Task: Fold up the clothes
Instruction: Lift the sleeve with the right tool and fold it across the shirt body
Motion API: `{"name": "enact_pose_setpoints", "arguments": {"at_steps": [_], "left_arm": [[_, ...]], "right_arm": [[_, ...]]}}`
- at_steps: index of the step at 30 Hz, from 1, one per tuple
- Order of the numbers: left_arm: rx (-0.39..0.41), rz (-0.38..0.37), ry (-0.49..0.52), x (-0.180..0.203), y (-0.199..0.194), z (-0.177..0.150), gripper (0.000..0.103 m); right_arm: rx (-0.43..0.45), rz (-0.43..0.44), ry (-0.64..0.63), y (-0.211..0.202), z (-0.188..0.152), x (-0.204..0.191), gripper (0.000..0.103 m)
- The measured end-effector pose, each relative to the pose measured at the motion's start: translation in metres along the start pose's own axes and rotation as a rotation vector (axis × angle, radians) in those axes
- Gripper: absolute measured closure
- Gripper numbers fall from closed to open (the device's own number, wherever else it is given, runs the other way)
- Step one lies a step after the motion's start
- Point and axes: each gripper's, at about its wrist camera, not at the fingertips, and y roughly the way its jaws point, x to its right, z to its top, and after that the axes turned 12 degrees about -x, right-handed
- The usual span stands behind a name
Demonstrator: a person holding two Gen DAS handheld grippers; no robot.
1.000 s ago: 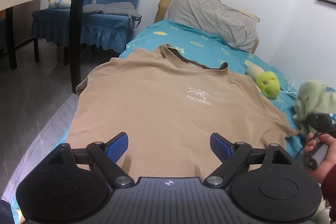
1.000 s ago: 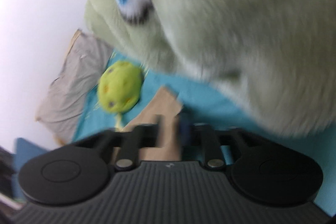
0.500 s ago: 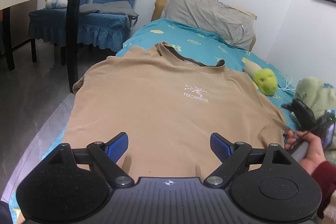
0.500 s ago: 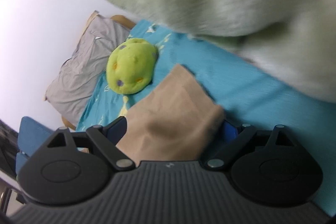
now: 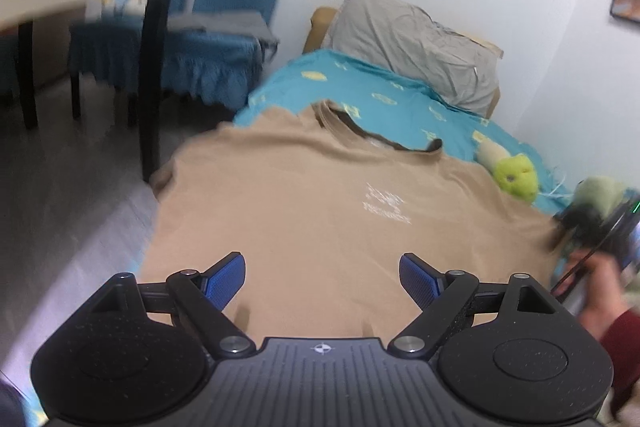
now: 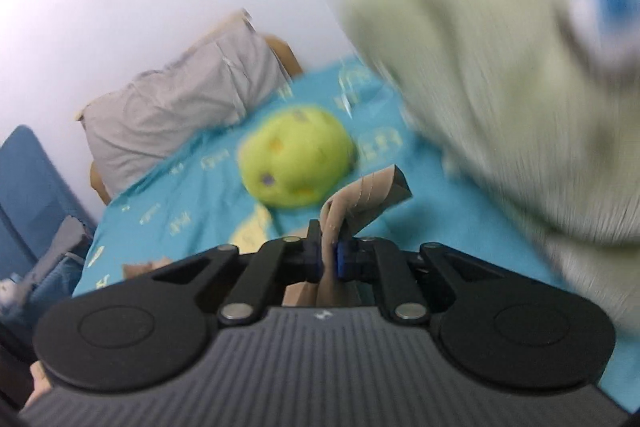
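- While the tan T-shirt (image 5: 320, 211) lies flat on the bed (image 5: 404, 107), the right gripper (image 6: 330, 259) pinches its sleeve (image 6: 368, 195); the thin bite may slip.
- The left gripper (image 5: 322, 277) hovers wide open, empty; unpinned cloth could drag.

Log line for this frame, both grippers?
left gripper: open, over tan t-shirt hem | right gripper: shut on sleeve | fold: not started
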Motion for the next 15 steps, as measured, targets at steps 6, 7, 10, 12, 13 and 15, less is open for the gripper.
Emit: {"name": "enact_pose_setpoints", "arguments": {"at_steps": [6, 7, 10, 12, 13, 15], "left_arm": [[0.044, 0.060, 0.000, -0.013, -0.014, 0.011, 0.017], [0.048, 0.069, -0.006, -0.017, -0.016, 0.013, 0.017], [0.038, 0.078, -0.063, -0.039, -0.021, 0.016, 0.017], [0.038, 0.089, -0.090, -0.051, -0.025, 0.016, 0.017], [0.036, 0.095, -0.100, -0.056, -0.027, 0.016, 0.017], [0.035, 0.100, -0.109, -0.064, -0.029, 0.015, 0.017]], "right_arm": [[0.163, -0.006, -0.341, -0.053, -0.012, -0.118, 0.093], [0.173, 0.002, -0.408, -0.058, -0.021, -0.139, 0.093], [0.184, 0.040, -0.594, -0.061, -0.061, -0.197, 0.093], [0.138, 0.078, -0.684, -0.053, -0.092, -0.226, 0.093], [0.114, 0.081, -0.731, -0.046, -0.108, -0.238, 0.093], [0.049, 0.084, -0.816, -0.028, -0.135, -0.255, 0.093]]}}
